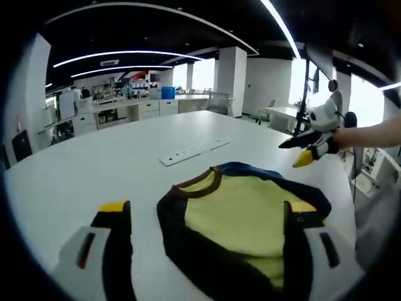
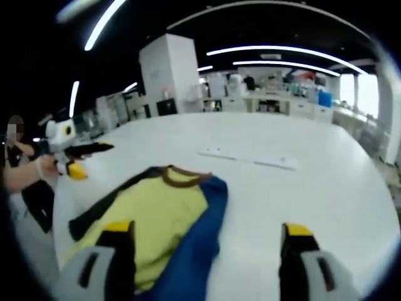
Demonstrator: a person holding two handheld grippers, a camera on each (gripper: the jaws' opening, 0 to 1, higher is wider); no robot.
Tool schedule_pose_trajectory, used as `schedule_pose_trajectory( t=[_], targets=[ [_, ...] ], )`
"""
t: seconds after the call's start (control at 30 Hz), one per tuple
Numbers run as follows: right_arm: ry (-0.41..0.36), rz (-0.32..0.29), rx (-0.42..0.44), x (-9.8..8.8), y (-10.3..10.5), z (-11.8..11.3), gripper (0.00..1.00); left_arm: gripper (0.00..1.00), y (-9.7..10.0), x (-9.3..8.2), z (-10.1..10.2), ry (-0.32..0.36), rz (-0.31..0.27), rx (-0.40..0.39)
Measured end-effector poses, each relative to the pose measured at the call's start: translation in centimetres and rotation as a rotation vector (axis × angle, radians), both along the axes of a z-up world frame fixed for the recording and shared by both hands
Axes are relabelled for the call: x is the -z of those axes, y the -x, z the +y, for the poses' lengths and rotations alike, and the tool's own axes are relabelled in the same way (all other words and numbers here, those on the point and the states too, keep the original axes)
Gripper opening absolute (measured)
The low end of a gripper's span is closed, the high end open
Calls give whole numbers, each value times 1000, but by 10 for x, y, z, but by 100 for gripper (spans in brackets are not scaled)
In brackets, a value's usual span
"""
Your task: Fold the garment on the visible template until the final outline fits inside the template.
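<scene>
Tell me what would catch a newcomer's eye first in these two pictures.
The yellow garment with dark sleeves and a brown collar stands out first, lying partly folded on the big white table just ahead of both claws. Next is the left claw, held up off the table's edge by a hand, and the right claw raised the same way opposite. Beyond the garment lies a long white strip.

Your left gripper (image 1: 203, 216) has two black jaws with yellow tips, each rising from a pale grey housing marked with a dark slot. Your right gripper (image 2: 207, 237) is built the same: black jaws, yellow-capped tips, light grey bodies. Seen from across, each has a white body and a bare forearm behind.
</scene>
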State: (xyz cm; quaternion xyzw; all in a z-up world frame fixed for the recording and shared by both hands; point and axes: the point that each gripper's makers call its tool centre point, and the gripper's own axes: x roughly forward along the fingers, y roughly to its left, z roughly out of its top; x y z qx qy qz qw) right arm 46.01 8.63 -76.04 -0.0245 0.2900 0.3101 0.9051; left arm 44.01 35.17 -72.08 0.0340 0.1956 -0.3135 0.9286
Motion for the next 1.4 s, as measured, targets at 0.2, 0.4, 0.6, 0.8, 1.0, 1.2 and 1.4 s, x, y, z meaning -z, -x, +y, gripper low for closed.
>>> schedule_pose_trajectory(
  t=[0.2, 0.4, 0.6, 0.8, 1.0, 1.2, 1.4],
  targets=[
    [9, -2, 23, -3, 9, -16, 95, 98, 22, -10, 5, 0, -11, -2],
    [21, 1, 38, -5, 25, -32, 93, 97, 43, -9, 10, -9, -7, -2],
    [32, 11, 62, -3, 46, -47, 92, 97, 62, -12, 15, -4, -6, -13],
    [40, 25, 74, 1, 65, -54, 91, 96, 74, -11, 31, 1, -1, -31],
    [42, 40, 77, 6, 77, -53, 88, 96, 84, -13, 36, 8, 0, -47],
    [57, 69, 62, 14, 95, -50, 85, 96, 88, -16, 33, 29, -10, -54],
    [75, 101, 36, 27, 111, -44, 77, 96, 92, -15, 33, 48, -10, -65]
  ],
)
